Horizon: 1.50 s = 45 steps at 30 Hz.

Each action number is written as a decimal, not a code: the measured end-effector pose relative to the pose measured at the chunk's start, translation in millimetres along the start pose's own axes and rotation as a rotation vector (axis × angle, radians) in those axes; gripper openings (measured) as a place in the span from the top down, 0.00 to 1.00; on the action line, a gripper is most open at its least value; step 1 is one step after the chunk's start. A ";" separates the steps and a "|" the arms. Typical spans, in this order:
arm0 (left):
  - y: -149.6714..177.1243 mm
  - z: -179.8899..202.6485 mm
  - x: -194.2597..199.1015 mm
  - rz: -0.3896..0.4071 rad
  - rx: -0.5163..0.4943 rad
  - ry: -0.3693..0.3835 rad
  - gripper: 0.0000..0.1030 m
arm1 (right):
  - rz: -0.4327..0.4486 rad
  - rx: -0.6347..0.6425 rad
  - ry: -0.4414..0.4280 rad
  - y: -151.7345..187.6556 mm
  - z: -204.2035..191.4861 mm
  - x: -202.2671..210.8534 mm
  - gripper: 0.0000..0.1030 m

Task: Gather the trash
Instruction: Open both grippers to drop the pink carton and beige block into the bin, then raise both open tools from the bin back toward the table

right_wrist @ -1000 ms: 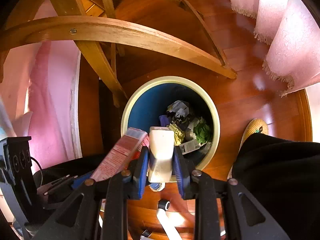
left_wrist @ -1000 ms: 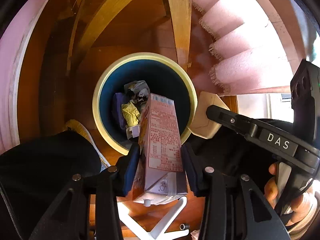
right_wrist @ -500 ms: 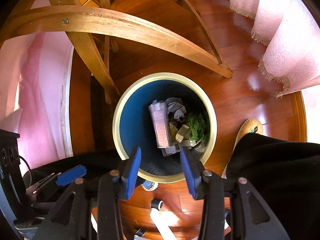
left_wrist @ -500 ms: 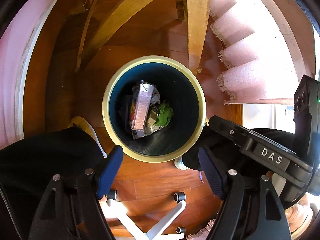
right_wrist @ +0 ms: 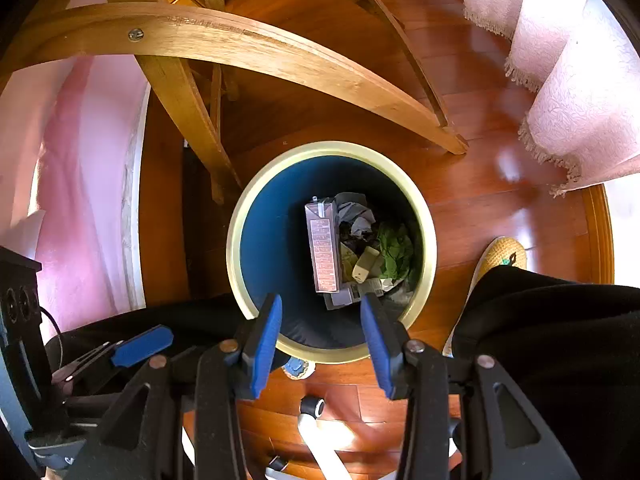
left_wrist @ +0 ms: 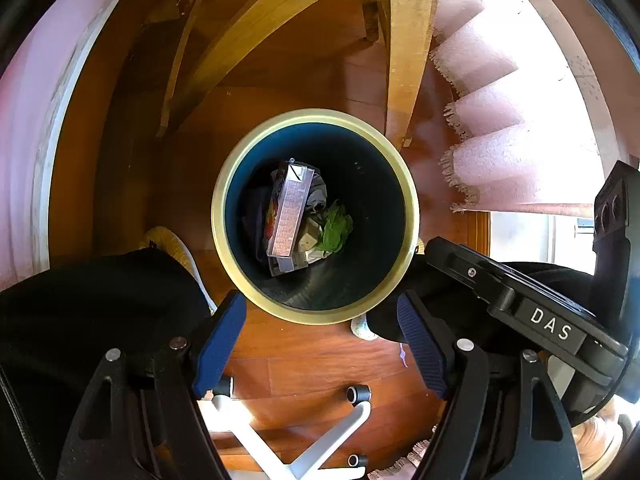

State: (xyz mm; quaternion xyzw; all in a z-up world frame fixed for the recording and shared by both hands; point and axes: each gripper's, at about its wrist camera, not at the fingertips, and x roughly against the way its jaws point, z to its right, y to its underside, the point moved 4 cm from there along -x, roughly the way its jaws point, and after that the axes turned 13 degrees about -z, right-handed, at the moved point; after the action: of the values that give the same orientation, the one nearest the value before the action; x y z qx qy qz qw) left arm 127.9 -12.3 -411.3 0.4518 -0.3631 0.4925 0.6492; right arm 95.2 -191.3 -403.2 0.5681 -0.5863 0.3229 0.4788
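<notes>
Blue-padded, your left gripper and right gripper hang spread and empty over the bin, the carton lying inside among scraps, so this drop looks done.

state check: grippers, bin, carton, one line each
Left gripper: open, nothing between its blue pads.
Right gripper: open, nothing held.
Round blue bin with cream rim: upright on the floor, partly filled with trash.
Pink drink carton: lying inside the bin, on other trash.
</notes>
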 end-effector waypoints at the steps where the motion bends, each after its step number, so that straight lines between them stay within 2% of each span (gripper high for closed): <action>1: 0.1 -0.6 0.2 -0.001 -0.003 0.001 0.26 | 0.001 0.000 -0.001 0.1 -0.1 0.2 0.59; 14: 4.3 -0.2 3.9 0.024 -0.003 -0.012 0.26 | 0.034 0.014 0.003 8.1 -1.3 13.6 0.59; 26: 29.4 3.5 34.7 0.154 -0.029 -0.037 0.26 | 0.148 0.127 0.058 43.0 -12.7 49.2 0.59; 30: 41.2 10.8 47.8 0.202 -0.070 -0.079 0.26 | 0.211 0.169 0.073 57.5 -15.8 66.5 0.59; 38: 70.3 29.0 81.3 0.230 -0.157 -0.096 0.26 | 0.351 0.226 0.073 81.0 -18.7 117.0 0.59; 45: 91.9 57.3 143.9 0.321 -0.234 -0.051 0.26 | 0.478 0.251 0.012 98.4 -20.5 184.0 0.59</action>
State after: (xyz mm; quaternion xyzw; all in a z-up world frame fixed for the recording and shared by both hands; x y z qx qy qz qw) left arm 73.6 -11.8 -239.6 0.3216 -0.5017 0.5326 0.6010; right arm 22.3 -223.7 -209.3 0.4667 -0.6563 0.5002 0.3182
